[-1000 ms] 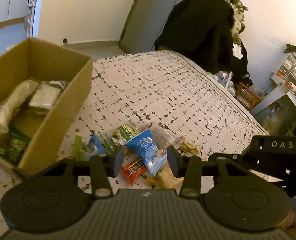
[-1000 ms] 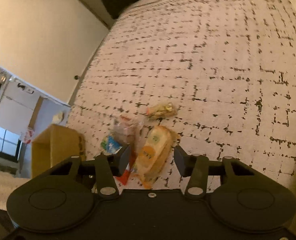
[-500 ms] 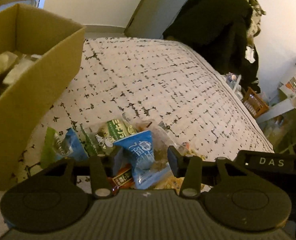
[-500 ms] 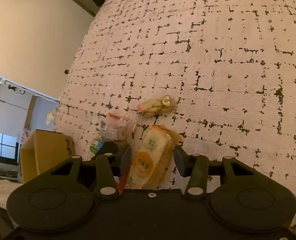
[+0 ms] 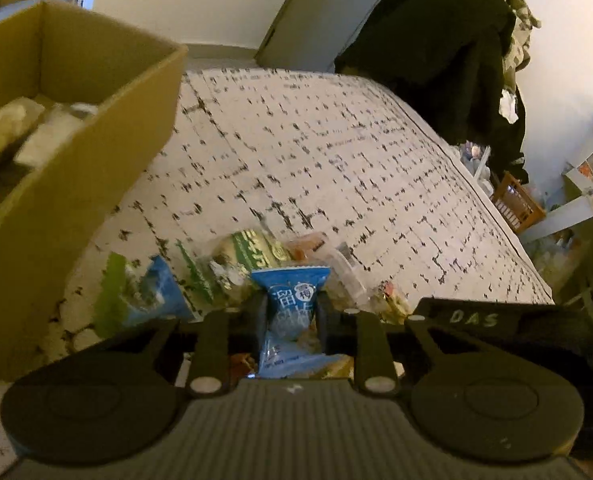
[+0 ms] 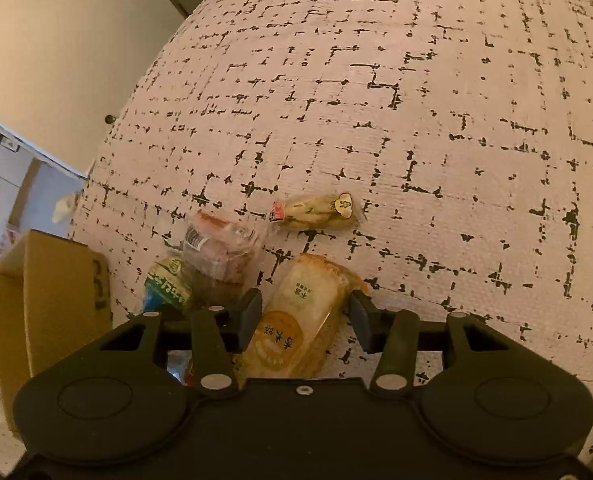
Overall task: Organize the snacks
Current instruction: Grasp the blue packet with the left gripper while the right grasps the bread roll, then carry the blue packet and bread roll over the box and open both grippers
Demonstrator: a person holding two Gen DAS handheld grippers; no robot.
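Two grippers work over a heap of snack packets on a bed covered in a white spread [image 5: 336, 168] with a broken black grid pattern. The left gripper [image 5: 291, 314] has just closed its jaws, and they now pinch a blue candy packet [image 5: 292, 312] with white characters printed on it; the packet stands up between the pads at the near edge of the heap. Just left of it lie a green-and-white packet [image 5: 252, 248] and a blue-and-green packet [image 5: 144, 296], with a clear wrapper [image 5: 344, 276] of reddish snacks behind and to the right. An open cardboard box [image 5: 108, 148] stands on the spread at the left, beside the heap, already holding a few pale wrapped items [image 5: 36, 136].

The right gripper [image 6: 302, 316] hangs over the same heap with its jaws parted on either side of a long orange-and-cream wrapped bread [image 6: 296, 320]. The left pad sits right at the wrapper's edge and the right pad stands just clear of it, so the bread lies between them unpinched on the spread. A small yellowish wrapped snack [image 6: 316, 210] lies alone a little farther up the bed, apart from the rest. Dark clothes [image 5: 436, 60] hang at the far end of the bed.
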